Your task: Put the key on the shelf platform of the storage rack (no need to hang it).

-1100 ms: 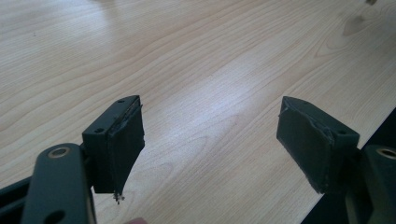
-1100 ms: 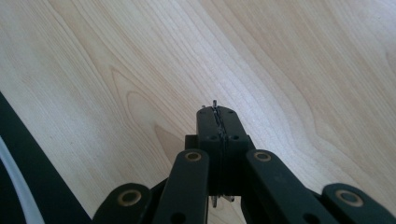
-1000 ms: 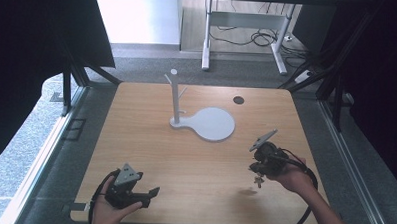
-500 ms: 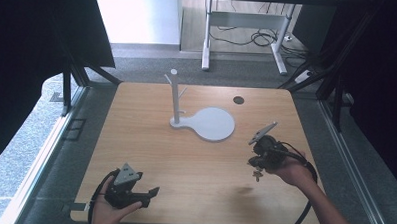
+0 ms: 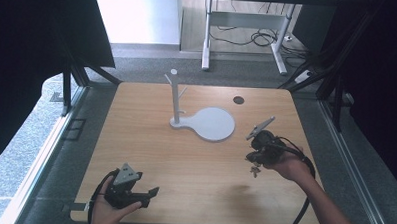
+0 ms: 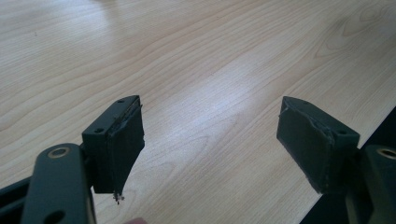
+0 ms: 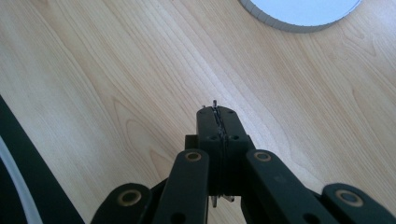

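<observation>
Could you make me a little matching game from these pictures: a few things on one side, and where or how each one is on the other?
Things:
1. left gripper
2. right gripper
3. white stand
4. dark disc

States or places:
A. jaws closed on a thin metal piece
B. near the table's far right corner
C. jaws wide apart, nothing between them
D. middle of the table's far half

Pairs: 1-C, 2-A, 3-D, 4-B
</observation>
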